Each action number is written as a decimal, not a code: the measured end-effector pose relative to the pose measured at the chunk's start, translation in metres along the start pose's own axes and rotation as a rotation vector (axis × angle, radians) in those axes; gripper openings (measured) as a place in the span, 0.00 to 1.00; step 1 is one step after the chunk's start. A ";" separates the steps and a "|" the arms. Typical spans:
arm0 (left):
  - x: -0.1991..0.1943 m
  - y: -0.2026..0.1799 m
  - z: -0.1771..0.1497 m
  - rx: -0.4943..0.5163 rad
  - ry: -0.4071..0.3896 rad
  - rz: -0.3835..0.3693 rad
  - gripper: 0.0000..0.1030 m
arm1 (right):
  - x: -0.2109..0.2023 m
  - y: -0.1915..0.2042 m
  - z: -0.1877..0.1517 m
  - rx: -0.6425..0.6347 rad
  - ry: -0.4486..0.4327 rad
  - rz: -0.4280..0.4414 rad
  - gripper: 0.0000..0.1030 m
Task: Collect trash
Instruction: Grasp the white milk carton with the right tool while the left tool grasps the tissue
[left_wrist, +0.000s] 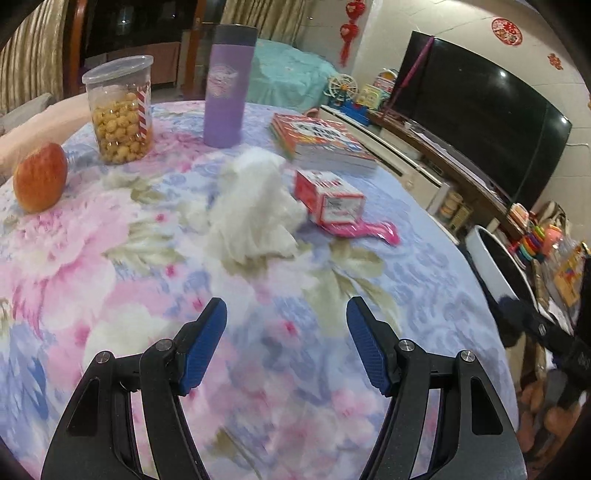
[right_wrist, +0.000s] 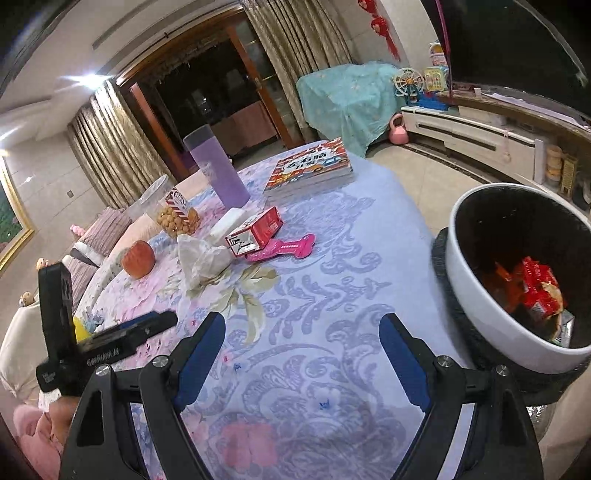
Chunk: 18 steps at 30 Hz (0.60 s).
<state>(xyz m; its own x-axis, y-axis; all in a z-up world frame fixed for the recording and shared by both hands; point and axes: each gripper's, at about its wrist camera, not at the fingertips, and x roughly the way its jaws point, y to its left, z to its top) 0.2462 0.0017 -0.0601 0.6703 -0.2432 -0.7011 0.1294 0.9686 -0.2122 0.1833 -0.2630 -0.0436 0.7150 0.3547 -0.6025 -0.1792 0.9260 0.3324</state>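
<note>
A crumpled white tissue (left_wrist: 255, 206) lies mid-table on the flowered cloth, ahead of my left gripper (left_wrist: 286, 301), which is open, empty and well short of it. Beside the tissue lie a red-and-white carton (left_wrist: 328, 197) and a flat pink piece (left_wrist: 369, 232). In the right wrist view the tissue (right_wrist: 201, 258), carton (right_wrist: 255, 230) and pink piece (right_wrist: 284, 249) sit far ahead to the left. My right gripper (right_wrist: 303, 316) hovers open and empty over bare cloth. A white bin (right_wrist: 480, 306) with red wrappers (right_wrist: 535, 288) inside stands just right of it, off the table edge.
An apple (left_wrist: 40, 177), a clear jar of snack balls (left_wrist: 120, 110), a purple bottle (left_wrist: 227, 88) and a stack of books (left_wrist: 321, 142) stand along the far side. The bin's rim (left_wrist: 495, 258) shows past the table's right edge. A TV unit lies beyond.
</note>
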 end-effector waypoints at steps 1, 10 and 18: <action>0.004 0.002 0.005 -0.003 -0.005 0.011 0.67 | 0.002 0.001 0.000 0.001 0.004 0.003 0.84; 0.054 0.015 0.045 0.005 -0.008 0.054 0.52 | 0.018 0.009 0.006 -0.009 0.015 0.024 0.84; 0.037 0.028 0.033 -0.015 0.007 -0.029 0.28 | 0.043 0.025 0.019 -0.015 0.007 0.050 0.84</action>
<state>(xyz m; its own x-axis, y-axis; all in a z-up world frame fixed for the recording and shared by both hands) 0.2989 0.0216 -0.0693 0.6617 -0.2712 -0.6990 0.1373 0.9603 -0.2427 0.2223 -0.2268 -0.0476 0.6999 0.4012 -0.5909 -0.2246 0.9090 0.3512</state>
